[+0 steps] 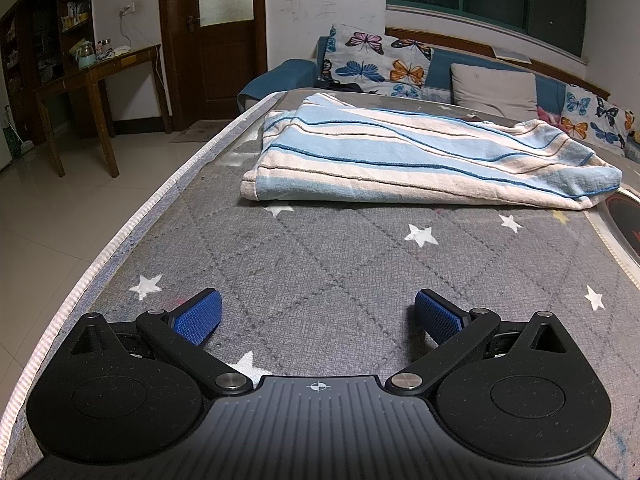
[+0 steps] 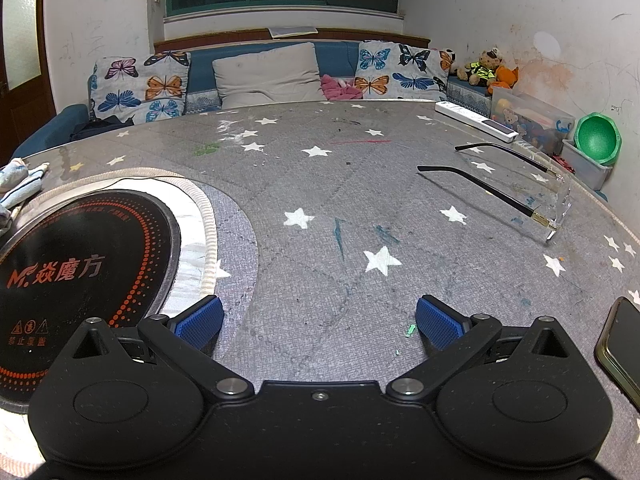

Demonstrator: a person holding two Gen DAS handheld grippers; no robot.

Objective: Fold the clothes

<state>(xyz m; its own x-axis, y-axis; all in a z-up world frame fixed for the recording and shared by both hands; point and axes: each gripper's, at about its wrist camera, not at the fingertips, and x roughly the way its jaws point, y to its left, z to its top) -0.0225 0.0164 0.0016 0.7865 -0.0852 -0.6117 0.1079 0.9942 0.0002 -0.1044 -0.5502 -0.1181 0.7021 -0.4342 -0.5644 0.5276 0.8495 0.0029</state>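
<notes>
We hold our left gripper [image 1: 316, 316] low over the star-printed grey table cover [image 1: 344, 264], jaws spread wide and empty, with the folded blue-and-white striped cloth [image 1: 408, 160] lying well ahead of it. Our right gripper [image 2: 318, 320], equally wide and empty, sits beside the black induction cooktop [image 2: 80, 272], with eyeglasses [image 2: 532, 192] and a phone [image 2: 620, 344] to its right

left gripper [image 1: 318, 316] jaws spread wide, empty (held low, level); right gripper [image 2: 319, 320] same, nothing between pads.
</notes>
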